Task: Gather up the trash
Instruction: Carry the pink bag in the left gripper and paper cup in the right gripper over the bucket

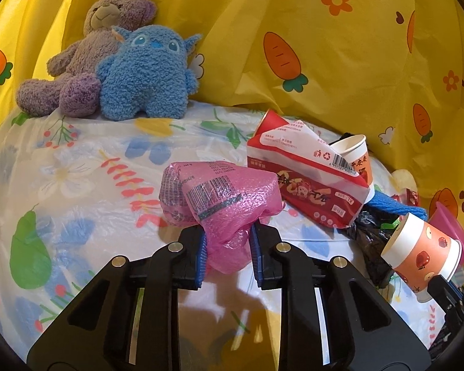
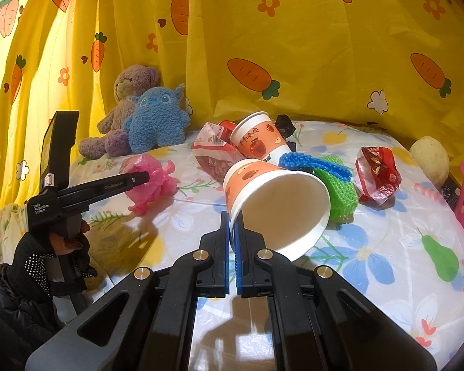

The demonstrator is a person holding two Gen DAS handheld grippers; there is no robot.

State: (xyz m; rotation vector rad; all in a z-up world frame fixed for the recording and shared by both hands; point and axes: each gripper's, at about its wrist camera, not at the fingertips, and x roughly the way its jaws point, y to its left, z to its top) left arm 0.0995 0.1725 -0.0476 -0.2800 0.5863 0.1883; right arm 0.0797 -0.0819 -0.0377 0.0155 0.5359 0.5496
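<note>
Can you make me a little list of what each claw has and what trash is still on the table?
left claw: shut on the pink bag
right claw: shut on the rim of a paper cup, tipped on its side
trash still lying: second paper cup, red and white wrapper, shiny red wrapper, black bag
other things: blue and green knitted cloths
toys at the back: bear, blue monster
table cover: flowers and pears
behind: yellow carrot curtain
</note>
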